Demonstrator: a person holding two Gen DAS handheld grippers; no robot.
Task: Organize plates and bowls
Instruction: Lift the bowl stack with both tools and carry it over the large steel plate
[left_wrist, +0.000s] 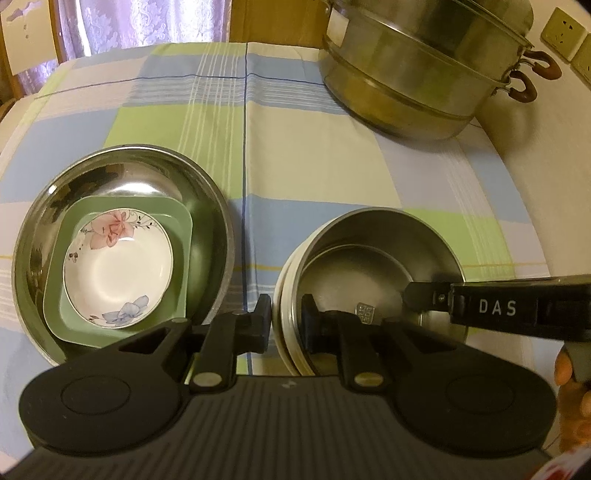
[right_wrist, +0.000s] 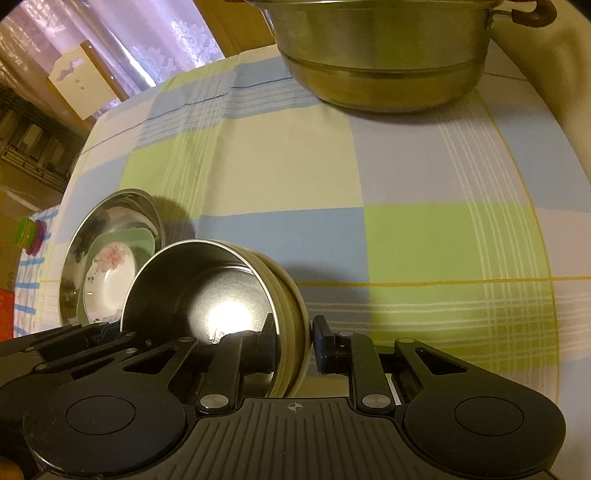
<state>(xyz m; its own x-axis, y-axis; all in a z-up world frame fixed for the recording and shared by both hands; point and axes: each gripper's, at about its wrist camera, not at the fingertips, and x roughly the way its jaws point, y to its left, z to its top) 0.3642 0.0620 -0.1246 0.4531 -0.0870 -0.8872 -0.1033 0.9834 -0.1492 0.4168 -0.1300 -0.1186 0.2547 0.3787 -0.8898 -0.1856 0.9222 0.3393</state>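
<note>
White capitals "DAS" stand on the black arm of the right gripper (left_wrist: 421, 295); the small stamped metal tag (left_wrist: 365, 314) is illegible.

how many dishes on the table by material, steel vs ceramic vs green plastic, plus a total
Steel: 3, large basin, insulated bowl, steamer pot
Ceramic: 1, floral dish
Green, looks plastic: 1, square plate
Total: 5

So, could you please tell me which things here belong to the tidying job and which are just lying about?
Job:
- steel basin
- green square dish
- floral bowl
- nested steel bowls

Lying about:
- steamer pot
- checked cloth
- wall sockets
</note>
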